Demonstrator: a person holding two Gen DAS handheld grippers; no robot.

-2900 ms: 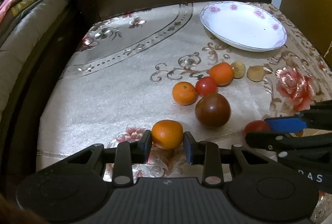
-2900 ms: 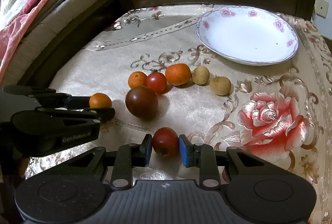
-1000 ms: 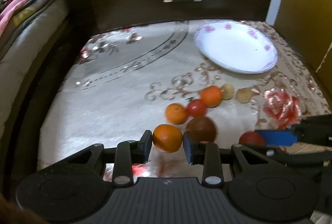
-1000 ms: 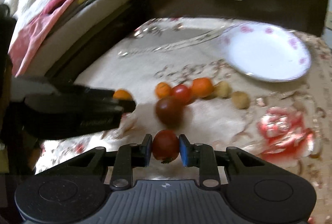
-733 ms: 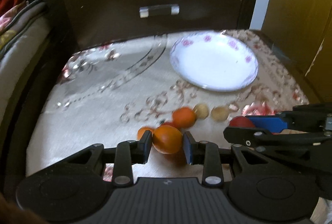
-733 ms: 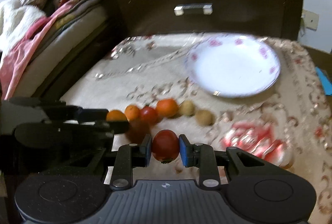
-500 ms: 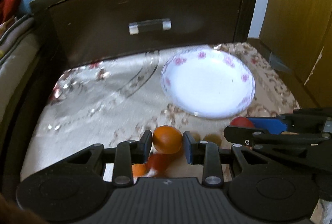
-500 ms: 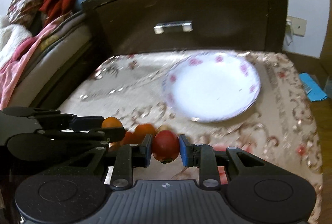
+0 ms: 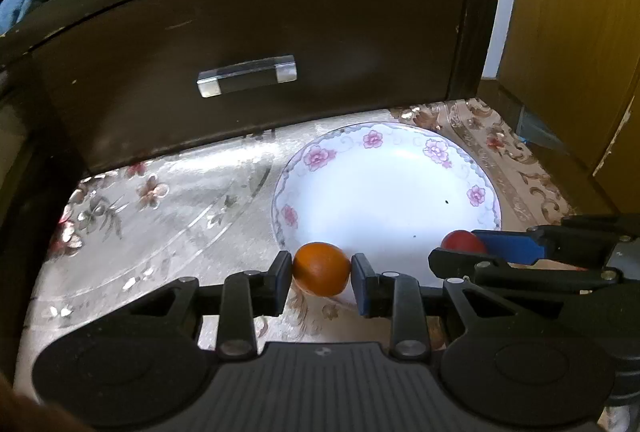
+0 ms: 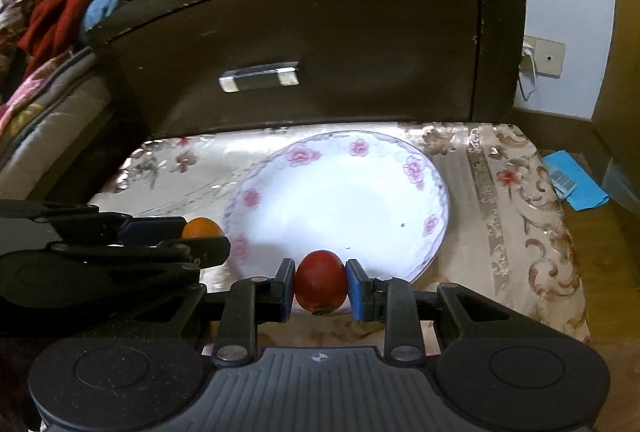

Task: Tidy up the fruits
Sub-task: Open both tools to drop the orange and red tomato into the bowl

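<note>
Both tools are now arriving at the plate (image 9: 486, 192) from the fruit row, the left tool (image 9: 322, 274) gripping an orange (image 9: 320, 268), the right tool (image 10: 320, 286) gripping a tomato (image 10: 320, 286); releasing early risks fruit rolling off the rim onto the counter (image 9: 168, 208).

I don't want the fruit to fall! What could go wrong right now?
The orange and red tomato are round, pinched only at their sides, so either might slip. The plate is shallow; dropped fruit may roll off. The left tool and right tool are close and might bump.
</note>
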